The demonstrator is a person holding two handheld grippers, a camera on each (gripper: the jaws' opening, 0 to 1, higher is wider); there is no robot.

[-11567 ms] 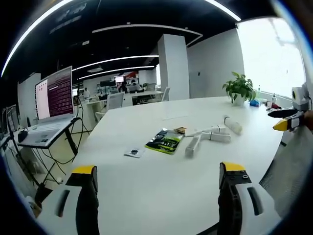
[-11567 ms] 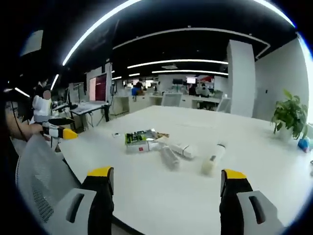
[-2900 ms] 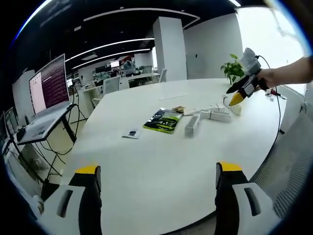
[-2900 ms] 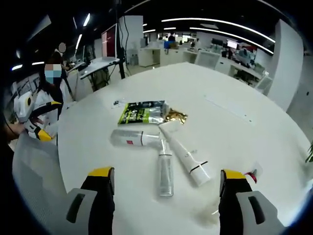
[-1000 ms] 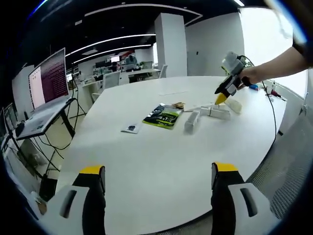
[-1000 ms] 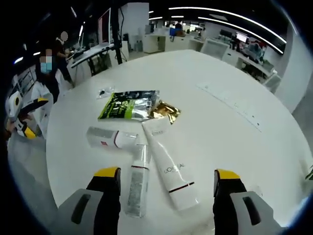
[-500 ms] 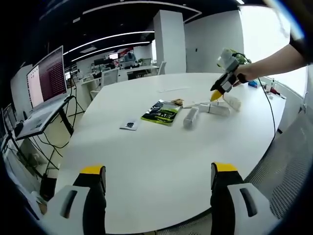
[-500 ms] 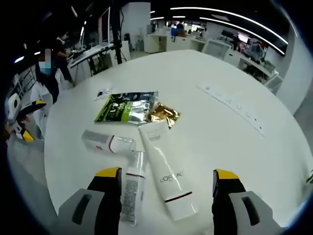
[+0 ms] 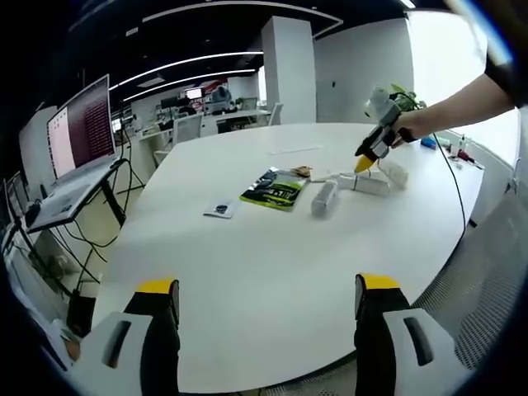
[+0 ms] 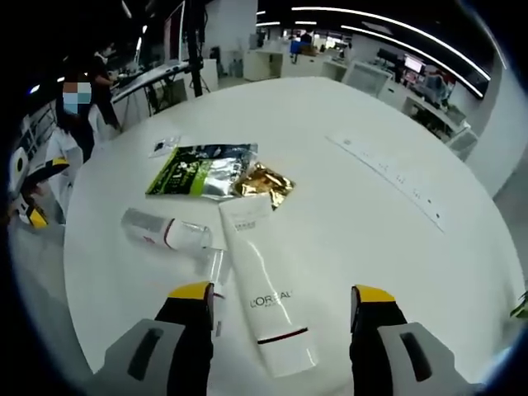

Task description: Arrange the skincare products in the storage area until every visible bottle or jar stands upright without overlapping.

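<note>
Three skincare products lie on their sides on the white table. They are a white L'Oreal tube, a clear bottle with a red band and a slim clear bottle partly hidden behind my right gripper's left jaw. My right gripper is open just above the tube, which lies between its jaws. In the left gripper view the products lie far across the table, with the right gripper over them. My left gripper is open above the near table edge, holding nothing.
A green foil packet, a gold sachet and a small sachet lie beyond the products. A thin pale strip lies further right. A laptop on a stand is off the table's left. A person stands behind.
My right gripper has come closer over the white tube, which now lies between its jaws. The left gripper has stayed nearly still.
</note>
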